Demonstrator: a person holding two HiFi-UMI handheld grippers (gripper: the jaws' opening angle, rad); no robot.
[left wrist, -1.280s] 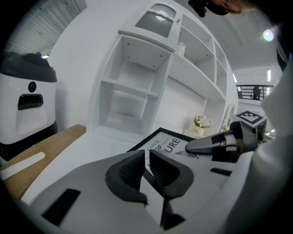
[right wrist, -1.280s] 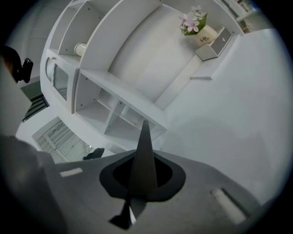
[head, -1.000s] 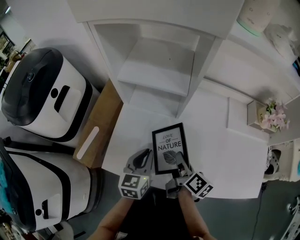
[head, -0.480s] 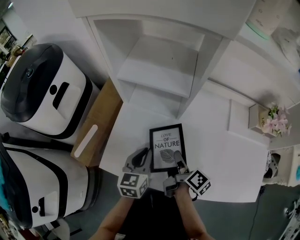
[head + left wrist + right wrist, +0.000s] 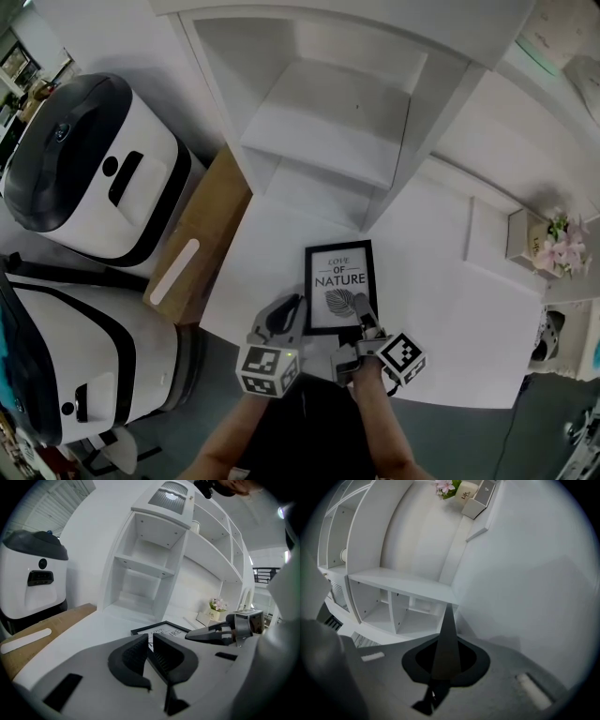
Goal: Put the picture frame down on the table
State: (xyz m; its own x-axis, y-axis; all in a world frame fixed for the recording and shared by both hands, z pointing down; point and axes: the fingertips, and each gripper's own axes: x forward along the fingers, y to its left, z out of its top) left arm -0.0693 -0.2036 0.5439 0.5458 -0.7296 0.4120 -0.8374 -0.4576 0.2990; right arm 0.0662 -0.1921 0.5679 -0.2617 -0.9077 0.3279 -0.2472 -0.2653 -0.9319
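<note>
The black picture frame (image 5: 339, 286), printed with "LOVE OF NATURE", lies low over the white table (image 5: 441, 309) near its front edge. My right gripper (image 5: 364, 323) is shut on the frame's lower right corner. In the right gripper view the frame (image 5: 447, 641) shows edge-on as a dark wedge between the jaws of the right gripper (image 5: 446, 637). My left gripper (image 5: 292, 309) sits at the frame's lower left edge. In the left gripper view the frame (image 5: 164, 629) runs into the narrow gap of the left gripper (image 5: 150, 641), and the right gripper (image 5: 193, 637) clamps the far side.
A white shelf unit (image 5: 328, 141) stands at the back of the table. A small box of pink flowers (image 5: 561, 239) sits at the far right. Left of the table are a brown board (image 5: 202, 234) and two white and black machines (image 5: 89, 169).
The frame and both grippers have shifted slightly away from the table's front edge as the view moved. Both holds look unchanged.
</note>
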